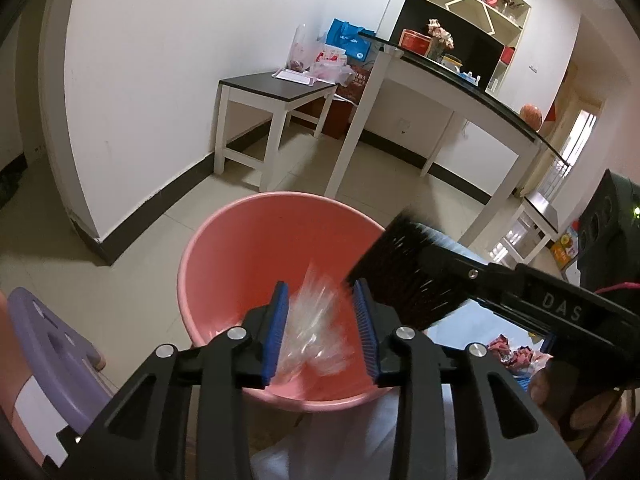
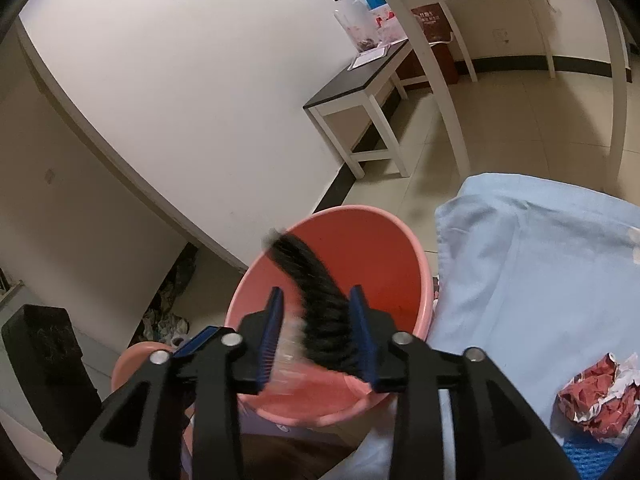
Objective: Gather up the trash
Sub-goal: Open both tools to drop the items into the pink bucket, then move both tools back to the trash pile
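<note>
The clear crinkled plastic wrapper (image 1: 312,332) I'm collecting sits blurred between my left gripper (image 1: 324,332)'s blue pads, over the mouth of the pink bucket (image 1: 224,240), and with the jaws partly apart I cannot tell whether the pads press on it. My right gripper (image 2: 316,336) hangs over the same bucket, jaws partly apart, with a black tuft of bristles (image 2: 316,300) between them, whether gripped I cannot tell. Crumpled red-and-white wrappers (image 2: 600,396) lie near the right edge of the pale blue cloth (image 2: 540,280) beside the bucket

White letters "DAS" (cut off) on the right tool (image 1: 362,280).
</note>
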A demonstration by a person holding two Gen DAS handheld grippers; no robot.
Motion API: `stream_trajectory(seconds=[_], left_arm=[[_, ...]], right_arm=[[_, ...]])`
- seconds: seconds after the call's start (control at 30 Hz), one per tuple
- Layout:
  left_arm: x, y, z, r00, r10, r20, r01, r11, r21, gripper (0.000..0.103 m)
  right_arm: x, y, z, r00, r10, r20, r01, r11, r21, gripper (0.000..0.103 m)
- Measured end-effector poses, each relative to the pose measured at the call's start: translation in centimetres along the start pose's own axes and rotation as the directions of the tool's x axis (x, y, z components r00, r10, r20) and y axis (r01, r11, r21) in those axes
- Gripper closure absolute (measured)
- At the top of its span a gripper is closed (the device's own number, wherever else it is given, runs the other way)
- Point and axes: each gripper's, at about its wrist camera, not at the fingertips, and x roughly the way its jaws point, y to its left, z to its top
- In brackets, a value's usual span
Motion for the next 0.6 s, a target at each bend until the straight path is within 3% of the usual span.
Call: stream_trajectory(seconds=[0.2,0.47,0.6], left_arm=[[-0.5,0.0,0.1,1.000,-0.025,0.009,0.025,0.999,-0.026,0.069],[-2.3,-3.1,-0.7,0.999,-0.039,0.033,0.038,0.998,0.052,0.069],[-3.4,-4.4,-1.2,0.996,-0.080,0.038,0.077,0.995,0.063,0.069]], right_arm=[[-1.5,0.2,-0.1,1.000,0.001,0.030,0.000,0.999,-0.036,0.066],[-5.8,0.9,-1.1,0.996,-0.022,0.091,0.031,0.995,-0.098,0.063],[-8.8,0.6,-2.2,0.991,-0.050,0.121,0.065,0.990,-0.127,0.063]])
